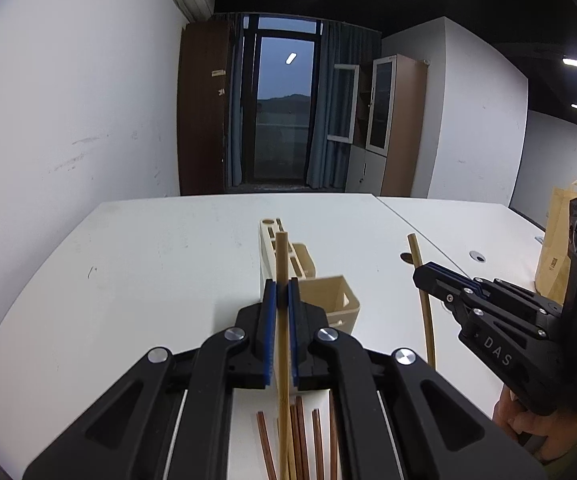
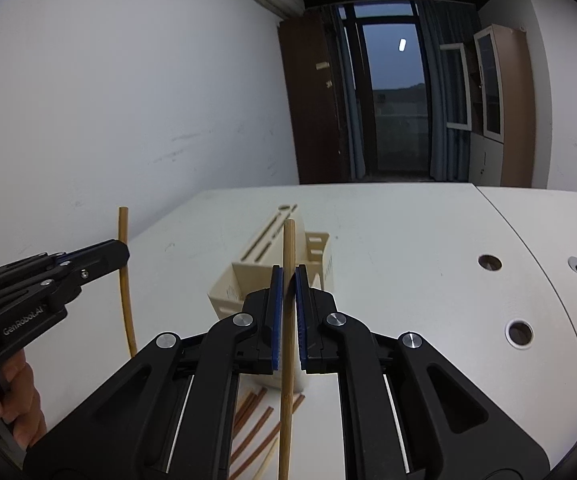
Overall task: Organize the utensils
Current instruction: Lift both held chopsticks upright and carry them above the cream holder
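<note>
My left gripper is shut on a light bamboo chopstick that stands upright between its blue pads. My right gripper is shut on a second bamboo chopstick, also upright. Each gripper shows in the other's view: the right one with its chopstick, the left one with its chopstick. A beige utensil holder with slots and open bins stands on the white table just beyond both grippers; it also shows in the right wrist view. Several reddish-brown chopsticks lie on the table below the grippers.
The white table reaches back to a white wall at the left. A paper bag stands at the far right. Round cable holes dot the adjoining table at the right. A hand holds the right gripper.
</note>
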The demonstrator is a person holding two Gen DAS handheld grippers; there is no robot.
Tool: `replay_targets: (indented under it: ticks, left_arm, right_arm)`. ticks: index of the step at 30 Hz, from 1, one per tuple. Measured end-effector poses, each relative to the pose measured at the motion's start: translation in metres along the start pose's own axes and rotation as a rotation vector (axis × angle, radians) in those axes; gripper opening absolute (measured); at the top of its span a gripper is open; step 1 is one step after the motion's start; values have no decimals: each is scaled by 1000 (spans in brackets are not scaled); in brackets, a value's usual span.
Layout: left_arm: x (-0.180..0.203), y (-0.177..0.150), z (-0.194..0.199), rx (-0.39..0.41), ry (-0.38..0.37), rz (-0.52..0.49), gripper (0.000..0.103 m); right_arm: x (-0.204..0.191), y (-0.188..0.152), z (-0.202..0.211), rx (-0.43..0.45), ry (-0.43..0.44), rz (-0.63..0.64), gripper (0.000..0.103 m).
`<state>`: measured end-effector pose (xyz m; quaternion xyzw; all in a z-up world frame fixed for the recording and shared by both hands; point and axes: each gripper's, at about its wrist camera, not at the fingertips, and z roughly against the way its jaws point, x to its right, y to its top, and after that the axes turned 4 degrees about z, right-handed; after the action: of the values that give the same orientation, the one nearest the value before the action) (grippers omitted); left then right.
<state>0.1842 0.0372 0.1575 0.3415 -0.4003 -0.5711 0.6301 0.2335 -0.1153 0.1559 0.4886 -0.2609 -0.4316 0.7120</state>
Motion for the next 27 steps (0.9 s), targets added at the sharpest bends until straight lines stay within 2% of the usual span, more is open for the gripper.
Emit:
replay_targets:
  ticks: [7, 12, 16, 23, 27]
  left_arm:
    - [-2, 18, 9, 109, -27, 33, 6]
    - [2, 21, 10, 149, -23, 12, 6]
    - [6, 26, 16, 214, -31, 11, 6]
    - [9, 32, 40, 374, -12, 23, 6]
    - [6, 32, 53, 499, -12, 63, 6]
  right_arm:
    - [-2, 18, 2, 90, 25, 27, 6]
    - [-3, 27, 2, 159, 37, 44, 6]
    - [-5, 34, 3, 204, 67, 59, 6]
    - [-3, 49, 16, 348, 90, 59, 6]
    - [0, 53, 19, 432, 92, 44, 6]
